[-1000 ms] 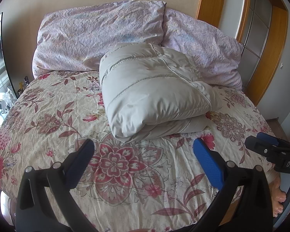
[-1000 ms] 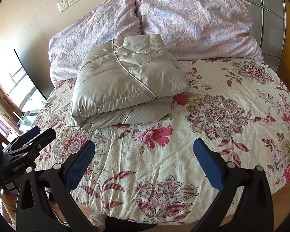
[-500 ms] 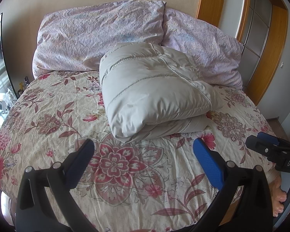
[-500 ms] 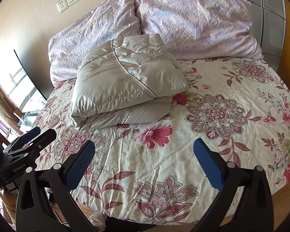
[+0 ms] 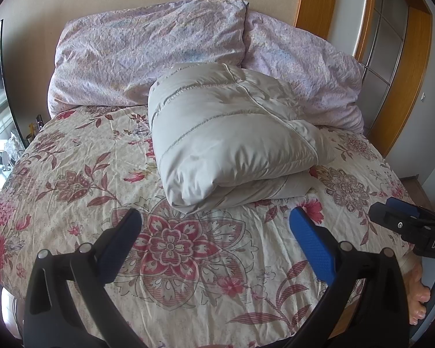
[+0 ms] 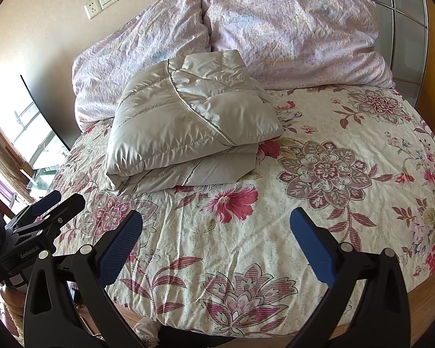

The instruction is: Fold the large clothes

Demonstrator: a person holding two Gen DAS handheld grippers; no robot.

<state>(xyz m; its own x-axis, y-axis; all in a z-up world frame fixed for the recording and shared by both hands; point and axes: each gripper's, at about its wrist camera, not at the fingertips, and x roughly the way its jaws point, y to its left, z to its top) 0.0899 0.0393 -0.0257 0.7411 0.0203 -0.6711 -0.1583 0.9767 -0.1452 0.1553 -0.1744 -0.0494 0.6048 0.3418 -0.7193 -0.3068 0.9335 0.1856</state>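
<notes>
Grey quilted jacket [image 5: 232,142]: folded bundle, frame centre, on bed [image 5: 188,261]
Left hand-held gripper [image 5: 214,229]: released, empty
Right hand-held gripper [image 6: 216,227]: released, empty
Progress: folding apparently finished

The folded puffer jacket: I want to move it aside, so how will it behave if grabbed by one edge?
The puffer jacket looks puffy and quilted, so probably light but floppy; lifted by one edge, its layers would likely unfold. Its shiny fabric may slip from the pads.

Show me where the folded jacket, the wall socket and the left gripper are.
folded jacket [image 5: 232,139], left wrist view, top panel.
wall socket [image 6: 92,8], right wrist view, plate face.
left gripper [image 5: 214,240], left wrist view, between fingertips.
</notes>
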